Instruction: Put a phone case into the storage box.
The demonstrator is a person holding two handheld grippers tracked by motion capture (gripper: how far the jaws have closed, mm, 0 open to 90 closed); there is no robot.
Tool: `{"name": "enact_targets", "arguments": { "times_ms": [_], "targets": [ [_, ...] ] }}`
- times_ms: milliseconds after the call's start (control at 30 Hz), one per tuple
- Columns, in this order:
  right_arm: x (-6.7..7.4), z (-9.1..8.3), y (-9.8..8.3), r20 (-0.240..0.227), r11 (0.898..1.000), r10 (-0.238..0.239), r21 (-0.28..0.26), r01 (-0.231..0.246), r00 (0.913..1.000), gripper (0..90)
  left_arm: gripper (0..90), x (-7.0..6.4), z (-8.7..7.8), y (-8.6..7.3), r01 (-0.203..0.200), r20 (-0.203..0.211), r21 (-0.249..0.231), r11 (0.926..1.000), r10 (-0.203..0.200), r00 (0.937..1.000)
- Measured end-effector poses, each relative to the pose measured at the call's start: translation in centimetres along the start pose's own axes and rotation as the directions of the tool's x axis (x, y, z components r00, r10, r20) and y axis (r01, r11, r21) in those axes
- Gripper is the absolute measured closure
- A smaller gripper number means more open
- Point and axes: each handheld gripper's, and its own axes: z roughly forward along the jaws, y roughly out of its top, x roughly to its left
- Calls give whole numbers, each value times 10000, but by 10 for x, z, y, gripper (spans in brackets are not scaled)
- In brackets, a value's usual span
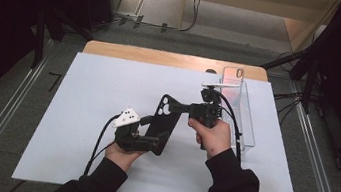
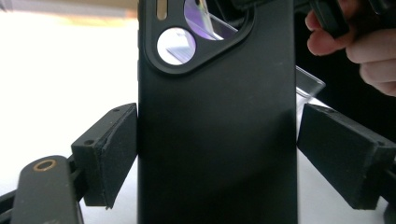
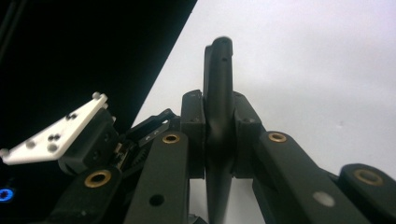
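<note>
A black phone case (image 1: 165,120) with a camera cutout hangs tilted above the white sheet, held at both ends. My left gripper (image 1: 152,140) spans its lower end across the width. In the left gripper view both black pads (image 2: 109,154) sit against the side edges of the case (image 2: 215,140), so the grip is wide. My right gripper (image 1: 182,108) comes in from the right at the case's upper end. In the right gripper view its pads (image 3: 192,126) pinch the thin edge of the case (image 3: 218,70) from both sides.
A clear plastic box (image 1: 248,122) stands at the right of the white sheet (image 1: 80,113), with a transparent phone case (image 1: 233,77) upright at its far end. The wooden table edge (image 1: 164,57) lies beyond. The left gripper's white plate (image 3: 56,133) shows in the right gripper view.
</note>
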Motion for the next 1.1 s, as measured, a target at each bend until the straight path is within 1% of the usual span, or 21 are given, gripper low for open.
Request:
{"name": "enact_targets", "arguments": {
  "times_ms": [33, 67, 167, 267, 300, 333, 367, 400, 433, 467, 533, 567, 600, 633, 700, 800, 867, 900, 933, 1067, 1100],
  "targets": [
    [1, -1, 0, -8, 10000, -14, -12, 14, 10000, 770, 126, 0, 0, 1, 98, -129, 146, 9998, -96, 9999],
    [1, -1, 0, -31, 10000, -67, -68, 66, 10000, 770, 102, 0, 1, 2, 70, -248, 269, 9996, -64, 9997],
    [3, -5, 1, 147, 9996, -222, -152, 224, 9996, 770, 83, -1, 0, 7, 90, -359, 614, 9981, -68, 9993],
    [6, -8, 1, 606, 9963, -785, -300, 804, 9951, 769, 83, -2, -1, 12, 47, -331, 837, 9965, -20, 9994],
    [8, -9, 1, 797, 9938, -1066, -236, 1088, 9911, 769, 84, -3, -2, 14, 31, -311, 972, 9953, 0, 9995],
    [10, -10, 1, 955, 9919, -1217, -236, 1245, 9880, 769, 86, -3, -3, 15, 23, -237, 1047, 9945, 2, 9997],
    [11, -10, 0, 1049, 9899, -1373, -212, 1402, 9850, 769, 119, -3, -4, 17, -5, -75, 1211, 9926, 14, 10000],
    [13, -11, 0, 1137, 9861, -1626, -151, 1654, 9801, 769, 141, -3, -4, 19, -38, -27, 1309, 9914, 42, 10000],
    [14, -11, 0, 1192, 9826, -1821, -150, 1851, 9760, 769, 142, -3, -5, 21, -86, 31, 1433, 9896, 82, 10000],
    [15, -12, -1, 1251, 9802, -1946, -132, 1977, 9729, 769, 142, -4, -6, 23, -54, 102, 1528, 9882, 39, 9999],
    [15, -12, -1, 1320, 9737, -2253, -43, 2278, 9653, 769, 143, -4, -8, 27, -36, 281, 1865, 9825, -17, 9996],
    [16, -12, -2, 1378, 9709, -2372, -4, 2396, 9616, 769, 143, -4, -9, 28, -28, 343, 1921, 9814, -38, 9994],
    [16, -13, -2, 1424, 9670, -2526, 14, 2550, 9570, 769, 144, -4, -10, 30, -43, 380, 2056, 9786, -36, 9993],
    [16, -13, -2, 1454, 9653, -2588, 27, 2612, 9549, 768, 145, -5, -11, 32, -29, 429, 2268, 9739, -71, 9991],
    [17, -14, -3, 1514, 9573, -2866, 61, 2891, 9460, 768, 148, -4, -11, 35, -4, 521, 2527, 9675, -132, 9986],
    [17, -16, -3, 1592, 9486, -3137, 82, 3165, 9361, 768, 148, -2, -10, 43, -40, 692, 3070, 9517, -182, 9974],
    [16, -17, -4, 1629, 9413, -3346, 111, 3374, 9282, 768, 148, 2, -9, 47, 25, 784, 3402, 9403, -310, 9964],
    [16, -18, -4, 1626, 9390, -3414, 147, 3437, 9258, 768, 154, 5, -8, 50, -8, 784, 3502, 9367, -285, 9965],
    [16, -18, -4, 1628, 9375, -3453, 153, 3476, 9242, 768, 171, 7, -8, 52, -75, 715, 3541, 9352, -191, 9973],
    [14, -19, -3, 1537, 9350, -3527, 186, 3542, 9230, 768, 172, 12, -6, 64, -164, 768, 3748, 9269, -134, 9970],
    [14, -20, -3, 1539, 9337, -3560, 188, 3575, 9217, 768, 172, 13, -5, 68, -318, 742, 3877, 9212, 33, 9972]
  ]
}}
